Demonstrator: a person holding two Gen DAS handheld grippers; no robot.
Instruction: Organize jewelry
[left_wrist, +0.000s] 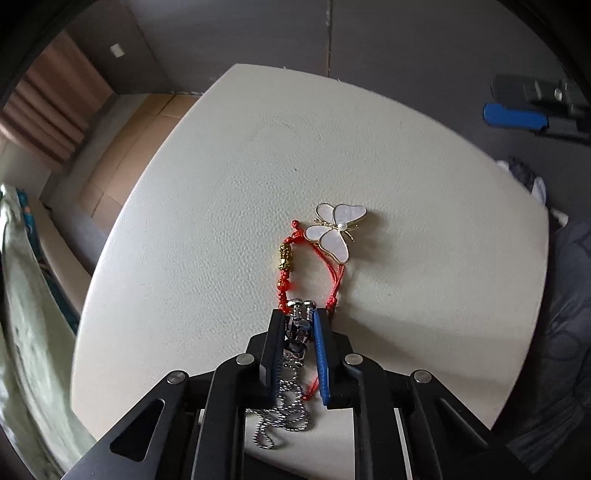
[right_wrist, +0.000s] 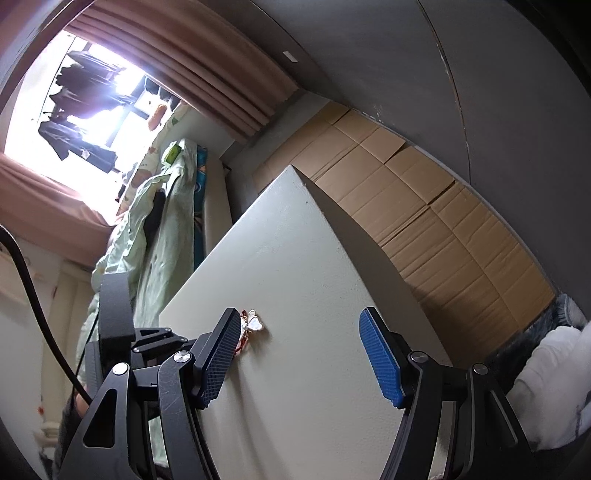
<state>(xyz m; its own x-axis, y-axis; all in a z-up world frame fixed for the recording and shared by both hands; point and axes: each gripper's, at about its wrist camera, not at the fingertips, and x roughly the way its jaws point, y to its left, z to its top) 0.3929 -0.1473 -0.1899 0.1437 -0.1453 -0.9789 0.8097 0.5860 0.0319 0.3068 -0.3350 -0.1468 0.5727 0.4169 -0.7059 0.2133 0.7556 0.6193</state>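
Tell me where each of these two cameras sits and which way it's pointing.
Left wrist: rides the left tool, looking steeply down at the table; its fingers pinch a silver pendant beside the red cord bracelet.
Right wrist: rides the right tool, angled across the table toward a window; fingers apart, empty.
Shared: butterfly brooch, table, and each sees the other tool.

Left gripper (left_wrist: 301, 314), pointing steeply down at the cream table (left_wrist: 229, 192), its jaws closed on a silver pendant (left_wrist: 300, 328). The pendant's bead chain (left_wrist: 288, 410) trails behind the gripper. A red cord bracelet (left_wrist: 286, 266) lies just beyond the fingertips, touching a white butterfly brooch (left_wrist: 336, 232) farther out.
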